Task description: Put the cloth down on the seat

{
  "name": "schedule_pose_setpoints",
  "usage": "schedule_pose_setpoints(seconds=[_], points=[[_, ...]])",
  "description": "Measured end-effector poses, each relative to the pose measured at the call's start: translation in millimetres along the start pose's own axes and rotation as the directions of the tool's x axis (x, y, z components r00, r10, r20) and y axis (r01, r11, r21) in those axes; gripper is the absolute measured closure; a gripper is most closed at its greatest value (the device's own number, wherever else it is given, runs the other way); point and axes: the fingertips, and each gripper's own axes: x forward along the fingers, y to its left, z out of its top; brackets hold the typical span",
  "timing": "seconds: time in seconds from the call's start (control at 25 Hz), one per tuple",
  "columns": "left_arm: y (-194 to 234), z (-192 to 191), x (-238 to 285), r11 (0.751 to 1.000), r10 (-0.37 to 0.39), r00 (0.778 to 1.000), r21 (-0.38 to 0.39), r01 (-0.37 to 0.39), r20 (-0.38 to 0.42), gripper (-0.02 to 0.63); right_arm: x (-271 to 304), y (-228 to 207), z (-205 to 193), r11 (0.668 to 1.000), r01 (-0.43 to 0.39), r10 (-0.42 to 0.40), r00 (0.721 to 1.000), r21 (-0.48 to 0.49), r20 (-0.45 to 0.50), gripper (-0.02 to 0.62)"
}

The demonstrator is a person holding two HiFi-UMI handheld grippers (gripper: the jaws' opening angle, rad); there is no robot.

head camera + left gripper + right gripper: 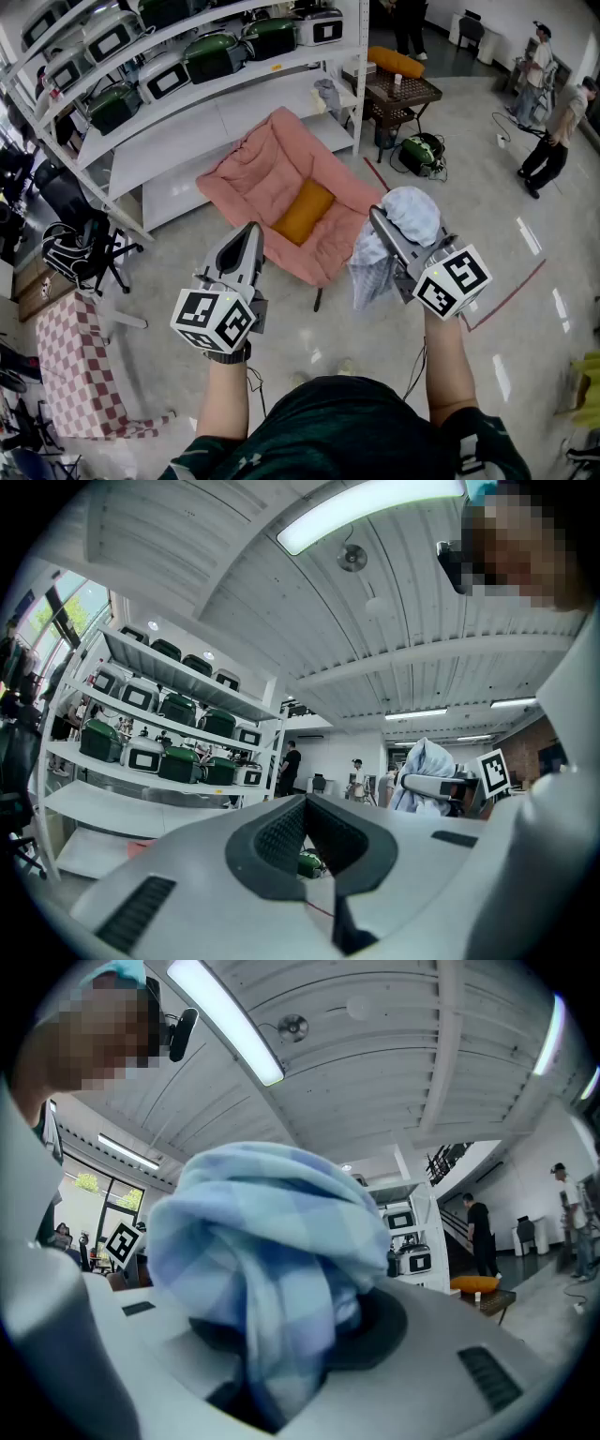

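A pink padded seat [253,169] with an orange cushion [303,212] stands on the floor ahead of me. My right gripper [384,230] is shut on a light-blue checked cloth [410,214], held in the air to the right of the seat's front edge. The cloth bunches over the jaws and hangs down on their left. In the right gripper view the cloth [272,1232] covers the jaw tips of the right gripper [309,1335]. My left gripper [251,236] is shut and holds nothing, pointing at the seat's near edge. The left gripper [305,803] view shows the cloth [427,766] off to the right.
White shelves [187,103] carrying green and white appliances run behind the seat. A wicker table [398,94] and a green object [422,150] stand at the back right. A checked chair [75,366] and a black office chair [80,248] are on the left. People [553,131] stand far right.
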Motion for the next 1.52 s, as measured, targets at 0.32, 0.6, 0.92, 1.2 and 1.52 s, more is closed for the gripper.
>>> schedule_pose_setpoints(seconds=[0.32,0.6,0.92,1.2,1.52], points=[[-8,-2,5,1.000,-0.002,1.000,-0.005,0.002,-0.009,0.600,-6,-7,2,1.000,0.000,0.000,1.000,0.002,-0.003,0.430],[-12,-3,6,1.000,-0.008,1.000,0.003,0.008,-0.003,0.600,-9,-7,-3,1.000,-0.002,0.002,1.000,-0.004,-0.016,0.429],[-21,-2,7,1.000,-0.009,1.000,0.014,0.009,-0.008,0.600,-16,-16,-12,1.000,0.019,-0.019,0.999,-0.003,-0.033,0.425],[-41,-1,19,0.999,-0.012,1.000,0.036,0.012,-0.002,0.600,-31,-35,-9,1.000,0.030,-0.030,0.999,0.008,-0.016,0.425],[-66,-9,38,0.999,-0.007,1.000,0.045,0.006,0.014,0.600,-54,-64,-12,0.999,0.044,-0.044,0.999,0.013,-0.014,0.425]])
